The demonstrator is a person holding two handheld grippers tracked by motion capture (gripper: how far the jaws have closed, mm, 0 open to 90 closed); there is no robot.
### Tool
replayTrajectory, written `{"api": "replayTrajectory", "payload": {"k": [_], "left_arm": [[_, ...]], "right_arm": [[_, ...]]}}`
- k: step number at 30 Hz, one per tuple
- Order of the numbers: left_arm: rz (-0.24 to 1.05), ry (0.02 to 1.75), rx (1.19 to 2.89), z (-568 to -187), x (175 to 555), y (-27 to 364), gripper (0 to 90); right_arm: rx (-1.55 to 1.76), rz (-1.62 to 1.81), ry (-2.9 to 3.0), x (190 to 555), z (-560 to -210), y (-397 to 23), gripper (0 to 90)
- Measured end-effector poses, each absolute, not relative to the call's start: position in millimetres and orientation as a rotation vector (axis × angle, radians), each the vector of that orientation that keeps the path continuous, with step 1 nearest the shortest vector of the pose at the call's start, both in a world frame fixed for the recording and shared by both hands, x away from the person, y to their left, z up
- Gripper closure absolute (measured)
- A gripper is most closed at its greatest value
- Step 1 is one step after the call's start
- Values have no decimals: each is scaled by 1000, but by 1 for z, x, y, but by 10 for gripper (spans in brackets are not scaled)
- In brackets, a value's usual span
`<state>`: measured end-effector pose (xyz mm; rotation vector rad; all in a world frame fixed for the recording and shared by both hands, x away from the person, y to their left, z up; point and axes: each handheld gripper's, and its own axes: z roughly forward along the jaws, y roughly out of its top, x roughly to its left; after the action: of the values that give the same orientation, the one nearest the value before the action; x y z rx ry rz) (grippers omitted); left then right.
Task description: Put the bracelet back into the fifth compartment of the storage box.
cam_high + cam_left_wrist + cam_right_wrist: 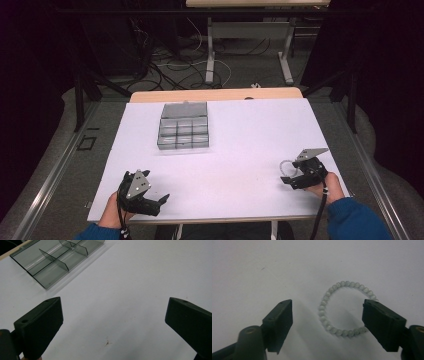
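A bracelet of pale round beads (pixel 322 308) lies flat on the white table top at the near right, seen from above as a small ring (pixel 285 167). My right gripper (pixel 328 307) hovers just over it with its jaws apart. The bracelet lies between them, its right side close to the right jaw, and neither pad presses on it. From above, that gripper (pixel 292 179) sits in a hand near the table's right edge. My left gripper (pixel 159 202) rests at the near left, open, with bare table between its jaws (pixel 113 305).
A clear grey plastic organiser box (pixel 184 126) with several small compartments stands at the back centre-left of the white sheet (pixel 250 135); its near corner (pixel 47 282) lies ahead of my left gripper. A small dark speck (pixel 108 342) marks the sheet. Table legs and cables lie beyond the far edge.
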<state>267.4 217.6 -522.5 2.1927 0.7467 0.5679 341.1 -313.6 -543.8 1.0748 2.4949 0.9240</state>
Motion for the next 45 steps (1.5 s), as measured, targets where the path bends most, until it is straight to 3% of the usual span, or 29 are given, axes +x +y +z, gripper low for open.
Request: {"api": "replayTrajectory", "payload": {"k": [4, 21, 45], "left_arm": [[570, 748, 2196, -523, 267, 217, 12], [565, 741, 2201, -523, 268, 217, 12], [568, 742, 2202, -523, 267, 217, 12]], "right_arm": [[1092, 924, 2474, 340, -543, -313, 415], [1109, 868, 2518, 338, -546, -308, 780], [1179, 890, 2481, 338, -548, -306, 853]]}}
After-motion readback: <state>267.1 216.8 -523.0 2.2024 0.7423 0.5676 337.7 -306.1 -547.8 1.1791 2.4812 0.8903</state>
